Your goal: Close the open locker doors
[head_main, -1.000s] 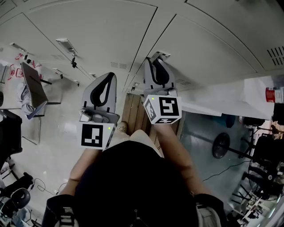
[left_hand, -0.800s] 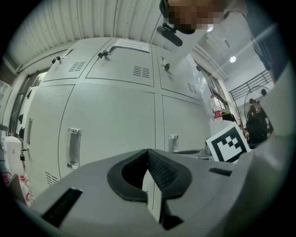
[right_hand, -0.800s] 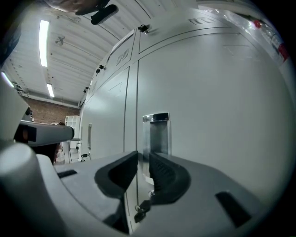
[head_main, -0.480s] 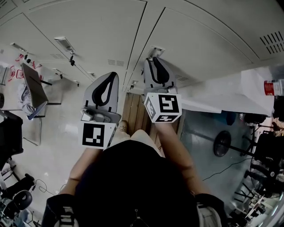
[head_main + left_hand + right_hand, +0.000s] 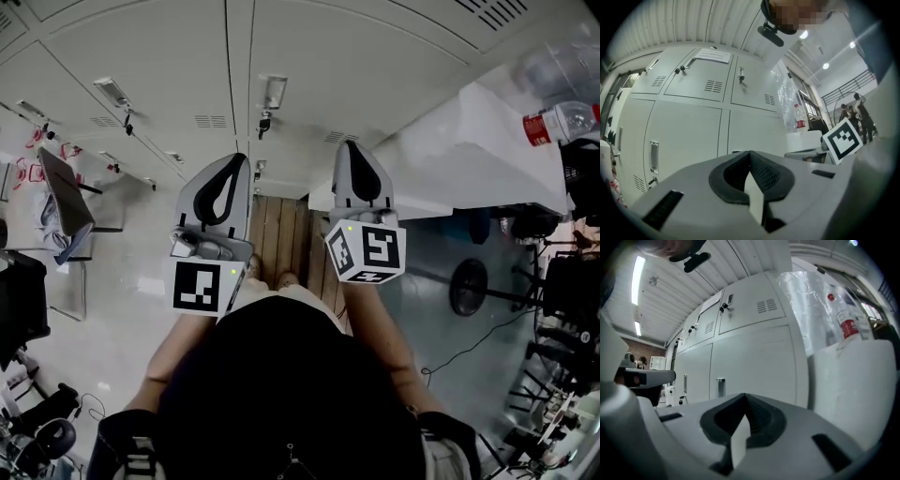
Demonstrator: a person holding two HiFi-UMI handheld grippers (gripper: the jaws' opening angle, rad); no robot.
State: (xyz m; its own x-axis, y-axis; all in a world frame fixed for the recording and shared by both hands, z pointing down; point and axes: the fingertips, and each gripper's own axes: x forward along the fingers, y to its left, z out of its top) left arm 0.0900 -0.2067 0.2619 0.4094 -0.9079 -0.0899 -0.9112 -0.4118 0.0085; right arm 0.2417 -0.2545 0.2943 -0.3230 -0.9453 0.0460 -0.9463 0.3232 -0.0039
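From the head view, both tools pointed level at the grey locker doors [image 5: 141, 66], which filled the top of the frame and lay flush in their frames. The left gripper [image 5: 234, 159] and the right gripper [image 5: 350, 146] were both short of the doors, touching nothing. A bottle [image 5: 559, 122] lay on a white covered surface [image 5: 469, 159] at the right.

In the left gripper view, the left gripper [image 5: 750, 153] had its jaws pressed together, empty, facing a lower door [image 5: 684, 131]. A paper notice [image 5: 711, 55] was stuck to an upper door.

In the right gripper view, the right gripper [image 5: 744, 397] had just snapped its jaws closed with nothing between them. A door handle [image 5: 720, 386] stood ahead of it.
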